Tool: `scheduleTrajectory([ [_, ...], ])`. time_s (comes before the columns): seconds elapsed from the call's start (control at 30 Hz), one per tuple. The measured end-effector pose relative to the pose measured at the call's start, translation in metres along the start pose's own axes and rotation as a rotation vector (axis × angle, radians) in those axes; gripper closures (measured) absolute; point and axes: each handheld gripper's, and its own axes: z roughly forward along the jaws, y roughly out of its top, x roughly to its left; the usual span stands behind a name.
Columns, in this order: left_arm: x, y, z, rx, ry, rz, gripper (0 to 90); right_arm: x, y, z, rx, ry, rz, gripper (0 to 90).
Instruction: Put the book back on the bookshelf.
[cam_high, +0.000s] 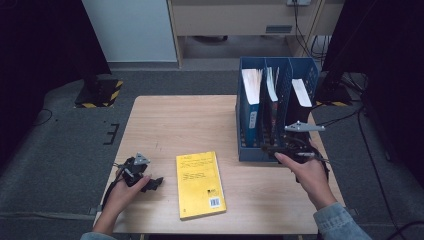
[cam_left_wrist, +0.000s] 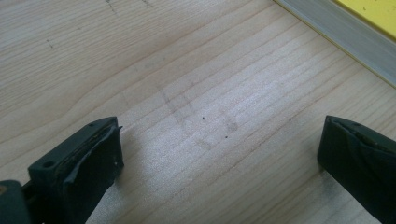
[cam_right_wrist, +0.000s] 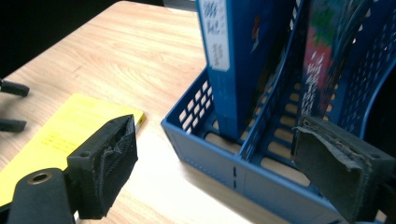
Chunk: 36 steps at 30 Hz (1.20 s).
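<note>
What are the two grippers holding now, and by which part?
Nothing is held. The left gripper is open over the bare table; the right gripper is open before the blue file rack.

Room's looking pretty dim, corners going black, and the table (cam_high: 165, 125) is catching soft overhead light. Close-ups are coming out a bit blurry and grainy.

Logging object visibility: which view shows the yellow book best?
The high view: the whole yellow book lies flat on the table, cover and barcode visible. The left gripper view catches one corner and page edge; the right gripper view shows part of the cover.
</note>
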Motion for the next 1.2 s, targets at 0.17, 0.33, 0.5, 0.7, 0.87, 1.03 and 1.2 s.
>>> scheduleTrajectory([
  [0.17,-0.002,-0.001,0.000,-0.011,0.010,-0.018,0.0,0.011,-0.018,-0.003,0.006,0.007,-0.047,17.1],
  [0.33,-0.004,-0.001,0.000,-0.011,0.017,-0.027,0.0,0.020,-0.035,0.000,0.029,-0.031,-0.110,32.0],
  [0.5,-0.004,-0.002,0.000,-0.020,0.014,-0.023,0.0,0.037,-0.044,0.006,0.037,-0.041,-0.164,34.3],
  [0.7,-0.005,-0.002,0.000,-0.024,0.014,-0.021,0.0,0.066,-0.051,0.016,0.048,0.028,-0.210,35.7],
  [0.87,-0.007,-0.001,0.001,-0.021,0.013,-0.022,0.0,0.086,-0.060,0.036,0.117,0.073,-0.258,35.4],
  [1.03,-0.007,-0.002,0.001,-0.027,0.014,-0.023,0.0,0.099,-0.068,0.057,0.151,0.104,-0.284,32.6],
  [1.2,-0.008,-0.002,0.001,-0.024,0.016,-0.025,0.0,0.109,-0.070,0.075,0.181,0.117,-0.298,31.3],
])
